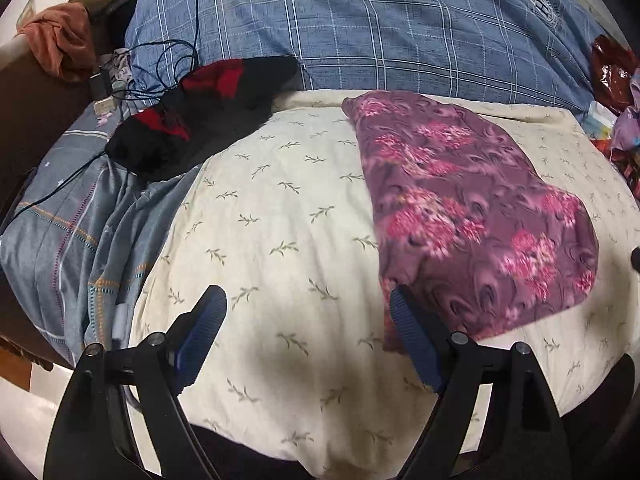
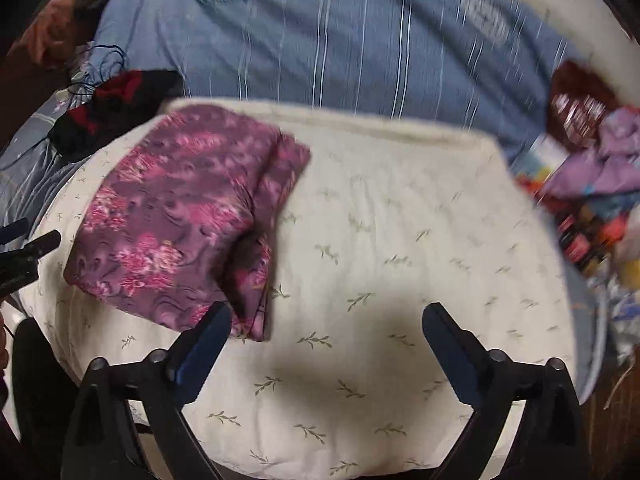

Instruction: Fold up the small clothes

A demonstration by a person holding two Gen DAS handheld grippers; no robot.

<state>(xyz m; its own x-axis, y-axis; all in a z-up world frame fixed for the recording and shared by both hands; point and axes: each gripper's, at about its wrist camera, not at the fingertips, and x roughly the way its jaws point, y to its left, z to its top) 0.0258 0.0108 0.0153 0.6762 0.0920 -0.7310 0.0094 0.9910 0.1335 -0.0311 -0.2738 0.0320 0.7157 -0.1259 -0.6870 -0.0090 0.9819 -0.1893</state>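
Observation:
A purple garment with pink flowers (image 1: 472,204) lies folded on a cream leaf-print pad (image 1: 280,240). In the right wrist view the garment (image 2: 180,216) is at the left of the pad (image 2: 400,240), with a folded edge at its right side. My left gripper (image 1: 306,300) is open and empty, its right finger at the garment's near left corner. My right gripper (image 2: 326,316) is open and empty over bare pad, its left finger by the garment's near right corner. The left gripper's tip shows at the left edge of the right wrist view (image 2: 28,240).
A black and red garment (image 1: 200,120) lies at the back left beside black cables (image 1: 160,64). A blue plaid quilt (image 1: 380,28) lies behind the pad. A heap of colourful clothes and packets (image 2: 592,200) sits at the right. Orange cloth (image 1: 56,40) hangs at far left.

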